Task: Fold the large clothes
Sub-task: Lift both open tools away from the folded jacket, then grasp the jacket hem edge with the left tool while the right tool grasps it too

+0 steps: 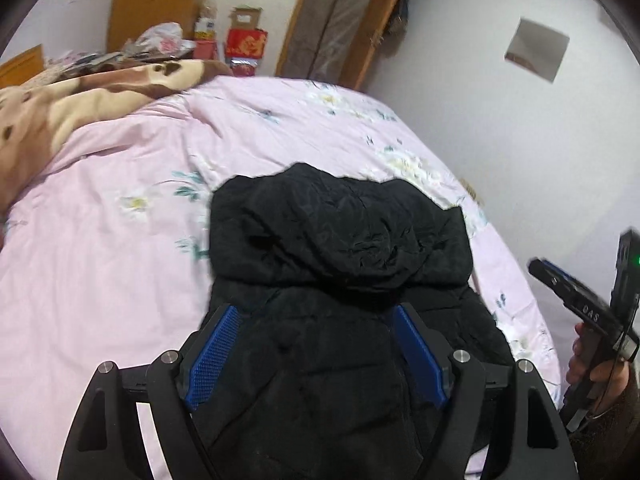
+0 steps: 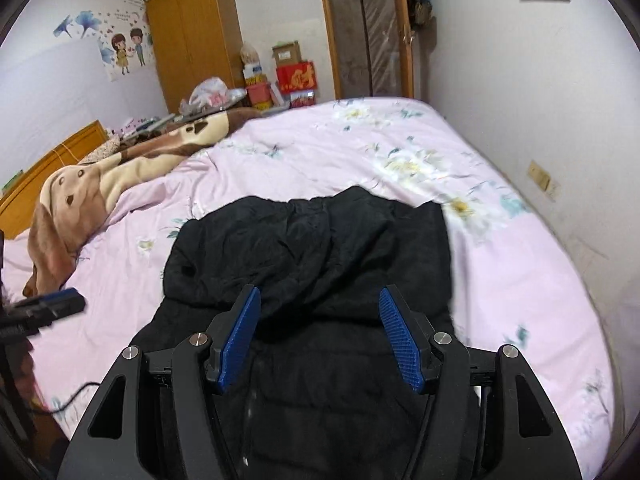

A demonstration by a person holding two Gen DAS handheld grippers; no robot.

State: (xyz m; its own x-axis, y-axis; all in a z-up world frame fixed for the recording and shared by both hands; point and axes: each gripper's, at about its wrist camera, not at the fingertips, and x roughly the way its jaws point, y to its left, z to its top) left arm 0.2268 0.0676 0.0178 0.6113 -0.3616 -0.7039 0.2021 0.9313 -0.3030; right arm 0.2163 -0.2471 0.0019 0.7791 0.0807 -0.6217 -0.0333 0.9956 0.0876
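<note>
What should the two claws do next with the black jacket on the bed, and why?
Probably bring both down to its near edge. The left claw and right claw stand open above the black jacket, holding nothing, and it lies bunched with its hood crumpled on the pink bedspread.

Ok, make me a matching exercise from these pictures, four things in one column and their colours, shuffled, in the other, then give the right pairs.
Things:
1. jacket
2. bed cover
3. wardrobe
4. gripper pads

Colours:
A. orange-brown wood
B. blue
C. black
D. pink with flowers

Pairs: 1-C, 2-D, 3-A, 4-B
</note>
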